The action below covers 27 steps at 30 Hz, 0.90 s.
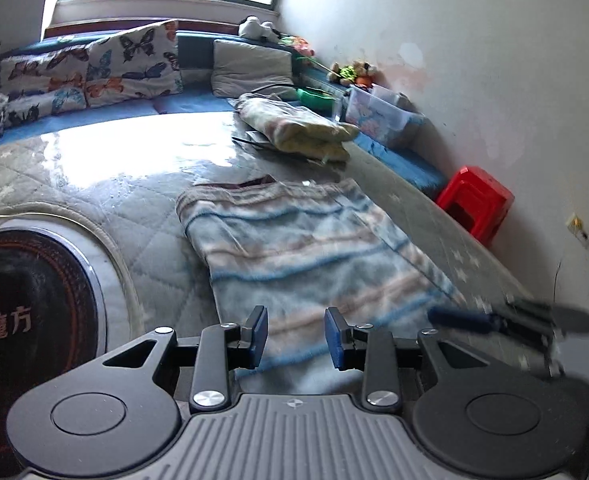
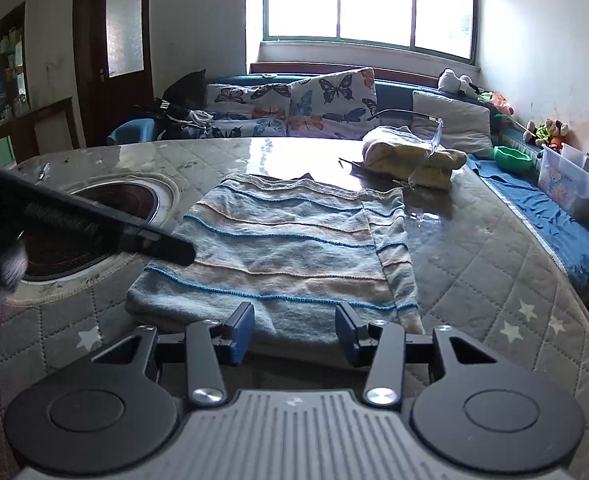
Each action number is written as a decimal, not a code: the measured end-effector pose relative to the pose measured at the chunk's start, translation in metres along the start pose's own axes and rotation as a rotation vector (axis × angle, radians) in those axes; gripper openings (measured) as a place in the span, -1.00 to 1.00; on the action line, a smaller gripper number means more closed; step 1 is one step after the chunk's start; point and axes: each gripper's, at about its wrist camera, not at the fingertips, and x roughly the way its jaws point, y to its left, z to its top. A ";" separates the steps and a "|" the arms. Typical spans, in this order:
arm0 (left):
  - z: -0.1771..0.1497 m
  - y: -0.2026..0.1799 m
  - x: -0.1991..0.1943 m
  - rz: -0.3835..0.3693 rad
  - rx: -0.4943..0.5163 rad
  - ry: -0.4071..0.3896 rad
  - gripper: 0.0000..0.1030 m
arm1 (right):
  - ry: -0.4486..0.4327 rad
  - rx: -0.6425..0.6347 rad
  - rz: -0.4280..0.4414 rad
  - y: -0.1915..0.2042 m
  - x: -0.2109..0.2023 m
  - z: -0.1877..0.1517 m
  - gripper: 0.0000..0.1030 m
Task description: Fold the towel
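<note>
A striped towel [image 1: 306, 248] in pale blue, beige and dark blue lines lies flat on the quilted table, folded over itself with a narrower strip showing along its right side [image 2: 390, 248]. My left gripper [image 1: 296, 336] is open above the towel's near edge, nothing between its blue pads. My right gripper [image 2: 294, 332] is open too, just in front of the towel's near edge [image 2: 278, 320]. In the left wrist view the right gripper [image 1: 494, 322] appears blurred at the towel's right. In the right wrist view the left gripper [image 2: 150, 240] reaches over the towel's left edge.
A round dark hotplate [image 2: 106, 216] is set into the table left of the towel. A bundled yellowish cloth [image 2: 410, 156] lies at the far side with a cable. Butterfly cushions [image 2: 294, 104] line a blue bench; a plastic box [image 1: 378, 114] and red stool [image 1: 478, 204] stand at the right.
</note>
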 end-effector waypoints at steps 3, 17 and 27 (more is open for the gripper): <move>0.009 0.012 0.011 -0.009 -0.045 0.000 -0.33 | 0.008 0.000 0.003 -0.001 0.003 -0.001 -0.10; 0.038 0.027 0.034 0.036 -0.071 -0.008 -0.33 | -0.001 0.005 0.031 -0.004 0.007 0.005 -0.02; 0.029 0.020 0.030 0.082 -0.030 -0.004 -0.02 | -0.003 0.025 0.015 -0.007 0.004 0.003 0.19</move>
